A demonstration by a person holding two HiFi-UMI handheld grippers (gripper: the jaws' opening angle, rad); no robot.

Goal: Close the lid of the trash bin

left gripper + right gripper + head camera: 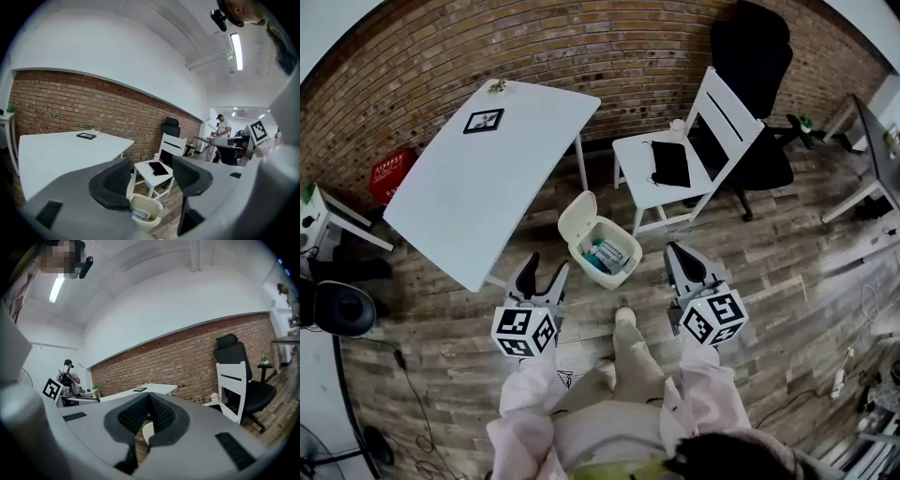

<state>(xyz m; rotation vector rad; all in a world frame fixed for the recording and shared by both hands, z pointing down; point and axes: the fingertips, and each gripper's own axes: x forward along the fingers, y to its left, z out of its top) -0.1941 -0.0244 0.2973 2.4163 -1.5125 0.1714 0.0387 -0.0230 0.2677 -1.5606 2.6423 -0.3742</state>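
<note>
The cream trash bin (607, 253) stands on the wooden floor between the white table and the white chair. Its lid (577, 217) is tipped up and back on the left side, and some packaging lies inside. My left gripper (545, 273) is open with nothing between its jaws, a short way in front of the bin on its left. In the left gripper view the bin (151, 206) shows low between the open jaws of that gripper (151, 174). My right gripper (679, 255) is shut and empty, to the right of the bin. Under its closed jaws (149, 401) a bit of the cream lid (148, 432) shows.
A white table (478, 173) with a small black frame (484, 120) stands left of the bin. A white chair (675, 159) carrying a black item is behind it, and a black office chair (755, 84) stands by the brick wall. My shoe (625, 321) is just in front of the bin.
</note>
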